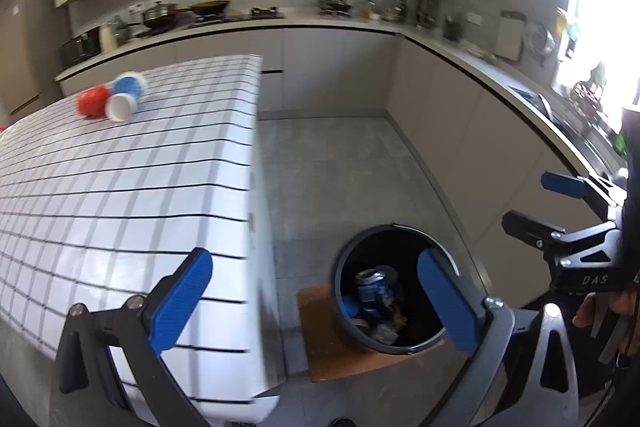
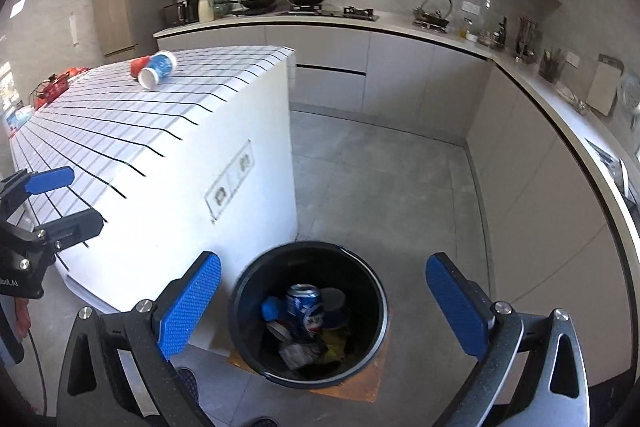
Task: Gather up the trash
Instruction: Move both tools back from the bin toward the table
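Observation:
A black trash bin (image 1: 400, 345) (image 2: 308, 375) stands on the floor beside the island and holds a crushed blue can (image 1: 376, 283) (image 2: 306, 309) and other rubbish. Two paper cups lie on their sides at the far end of the grid-patterned island top, a red cup (image 1: 91, 101) (image 2: 139, 65) and a blue-and-white cup (image 1: 126, 95) (image 2: 158, 67). My left gripper (image 1: 316, 301) is open and empty, straddling the island edge and the bin. My right gripper (image 2: 324, 311) is open and empty above the bin. Each gripper also shows at the side of the other view.
The white island (image 2: 224, 131) with wall sockets on its end fills the left. Grey cabinets and a worktop (image 2: 400, 23) with pots, a hob and utensils run along the back and right. A brown mat (image 1: 320, 347) lies under the bin. Grey tiled floor (image 2: 380, 179) lies between.

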{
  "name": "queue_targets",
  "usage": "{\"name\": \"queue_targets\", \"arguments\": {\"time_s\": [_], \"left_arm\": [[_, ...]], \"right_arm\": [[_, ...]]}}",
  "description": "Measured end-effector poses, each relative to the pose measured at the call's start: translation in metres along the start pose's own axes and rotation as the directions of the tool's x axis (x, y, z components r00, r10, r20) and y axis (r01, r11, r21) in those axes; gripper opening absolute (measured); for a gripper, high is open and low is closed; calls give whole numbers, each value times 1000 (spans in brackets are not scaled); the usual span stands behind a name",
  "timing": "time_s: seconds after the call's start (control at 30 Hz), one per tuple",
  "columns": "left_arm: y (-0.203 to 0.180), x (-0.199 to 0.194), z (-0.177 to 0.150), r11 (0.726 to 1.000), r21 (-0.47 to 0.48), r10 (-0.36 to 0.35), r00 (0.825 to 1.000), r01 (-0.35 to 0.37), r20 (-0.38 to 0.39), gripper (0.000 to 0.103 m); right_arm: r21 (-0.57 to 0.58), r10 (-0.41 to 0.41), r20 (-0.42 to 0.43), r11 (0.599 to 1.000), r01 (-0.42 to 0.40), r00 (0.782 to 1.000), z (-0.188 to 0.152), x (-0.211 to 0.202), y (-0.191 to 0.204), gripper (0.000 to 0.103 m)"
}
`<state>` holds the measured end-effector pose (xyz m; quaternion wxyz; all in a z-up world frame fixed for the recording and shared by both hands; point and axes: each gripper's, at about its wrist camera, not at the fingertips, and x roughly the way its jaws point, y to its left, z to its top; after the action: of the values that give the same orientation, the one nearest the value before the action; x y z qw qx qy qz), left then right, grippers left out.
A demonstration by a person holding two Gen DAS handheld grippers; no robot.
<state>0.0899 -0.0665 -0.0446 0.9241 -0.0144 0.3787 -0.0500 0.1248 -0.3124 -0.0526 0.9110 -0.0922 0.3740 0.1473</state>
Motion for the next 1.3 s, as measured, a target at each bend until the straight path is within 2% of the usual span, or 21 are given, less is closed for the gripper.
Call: {"name": "queue_targets", "arguments": {"time_s": [0.3,0.53,0.67,0.8,1.0,1.3], "left_arm": [[64,-27,-8,988,-105,114,993,-109,41,103],[132,-43,-9,950,-199,253,967,-241,37,103],[174,-49,-9,926,-256,298,954,-278,42,103],[207,-47,-4,913,-272,329,943,-304,49,103],[268,-30,11,904,-299,334,941,-306,45,102],[343,11,46,926,-260,289,957,-273,26,100]], "right_arm": [[-55,96,41,994,-93,995,31,1,61,103],[-83,203,75,977,-197,976,67,16,122,103],[-99,212,45,973,-207,976,90,32,161,103],[-96,214,37,973,-210,976,112,48,193,103],[-96,211,39,974,-207,977,150,81,240,103],[-80,192,22,979,-189,981,210,145,315,103]]}}
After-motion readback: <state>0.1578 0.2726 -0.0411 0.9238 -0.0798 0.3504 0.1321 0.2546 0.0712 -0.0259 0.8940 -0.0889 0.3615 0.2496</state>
